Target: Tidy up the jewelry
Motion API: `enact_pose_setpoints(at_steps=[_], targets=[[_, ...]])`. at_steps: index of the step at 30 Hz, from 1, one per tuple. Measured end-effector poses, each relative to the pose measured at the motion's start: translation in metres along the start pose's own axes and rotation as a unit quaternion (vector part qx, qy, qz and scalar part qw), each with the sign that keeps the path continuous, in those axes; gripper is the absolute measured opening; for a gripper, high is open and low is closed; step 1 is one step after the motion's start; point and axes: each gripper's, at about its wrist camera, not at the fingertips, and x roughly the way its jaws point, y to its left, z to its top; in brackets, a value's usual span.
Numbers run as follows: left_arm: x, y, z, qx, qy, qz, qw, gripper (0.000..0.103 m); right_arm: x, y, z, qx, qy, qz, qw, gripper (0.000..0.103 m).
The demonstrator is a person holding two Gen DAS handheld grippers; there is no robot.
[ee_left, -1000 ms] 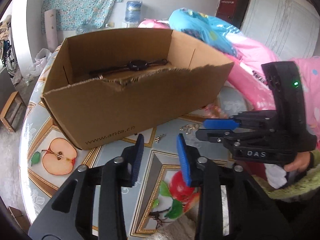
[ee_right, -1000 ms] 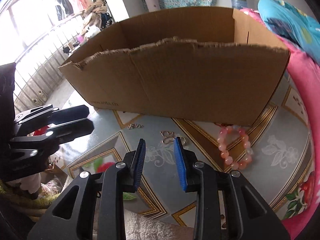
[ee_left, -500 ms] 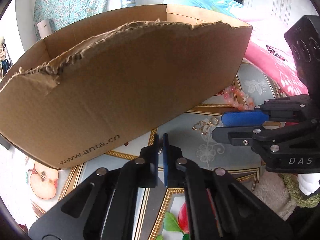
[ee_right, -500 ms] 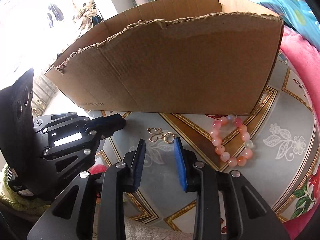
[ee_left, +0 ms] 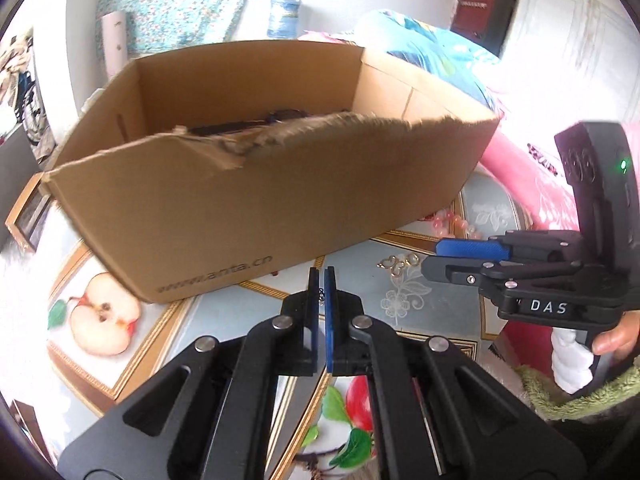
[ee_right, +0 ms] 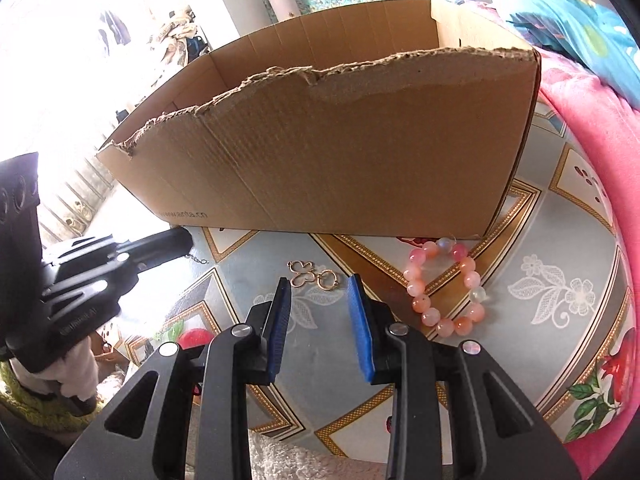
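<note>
1. Pinching a small piece of chain jewelry (ee_left: pixel 320 295) between its blue fingers (ee_left: pixel 313 300), the left gripper (ee_left: pixel 319 280) is clenched, the pads nearly touching with the fine links caught in the narrow slit; in the right wrist view a short length of chain (ee_right: pixel 196 259) hangs from its tip.
2. The left gripper sits just in front of the cardboard box (ee_left: pixel 280 200), near the printed web address on its front wall.
3. The box stands open on the patterned surface (ee_right: pixel 540 320), its front edge torn and ragged; a dark item (ee_left: pixel 256 122) lies inside, too hidden to name.
4. The right gripper (ee_right: pixel 320 296) is released, its fingers (ee_right: pixel 362 332) apart with nothing between them, held above the surface.
5. Just beyond its fingertips lie gold-coloured ring-shaped pieces (ee_right: pixel 312 276), flat on the surface.
6. A pink and orange bead bracelet (ee_right: pixel 444 286) lies to their right, close to the box's front corner.
7. A hand (ee_left: pixel 612 338) with a green fuzzy cuff (ee_left: pixel 576 396) grips the right gripper's handle.
</note>
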Motion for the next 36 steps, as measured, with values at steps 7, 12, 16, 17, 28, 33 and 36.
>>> enact_pose_setpoints(at_steps=[7, 12, 16, 17, 28, 33, 36], targets=[[0.001, 0.008, -0.003, -0.014, 0.007, 0.01, 0.9998, 0.001, 0.002, 0.011, -0.007, -0.037, 0.01, -0.014, 0.999, 0.029], [0.001, 0.008, -0.005, -0.016, 0.01, 0.004, 0.9998, 0.002, 0.002, 0.011, -0.004, -0.053, 0.003, -0.04, 0.998, 0.029], [0.002, 0.011, -0.007, -0.021, 0.01, 0.0, 0.9997, 0.002, 0.005, 0.01, -0.002, -0.063, 0.005, -0.049, 0.997, 0.029], [0.003, 0.011, -0.007, -0.022, 0.011, 0.0, 0.9997, 0.002, 0.008, 0.01, -0.002, -0.065, 0.005, -0.051, 0.997, 0.027], [0.007, 0.014, -0.008, -0.029, 0.017, 0.002, 0.9994, 0.002, 0.015, 0.016, 0.006, -0.066, -0.002, -0.061, 0.996, 0.019], [0.008, 0.013, -0.008, -0.029, 0.017, 0.002, 0.9994, 0.002, 0.019, 0.014, 0.01, -0.04, -0.001, -0.053, 0.998, 0.011], [0.008, 0.013, -0.007, -0.029, 0.016, 0.003, 0.9995, 0.002, 0.019, 0.011, 0.011, -0.028, 0.001, -0.045, 0.999, 0.009]])
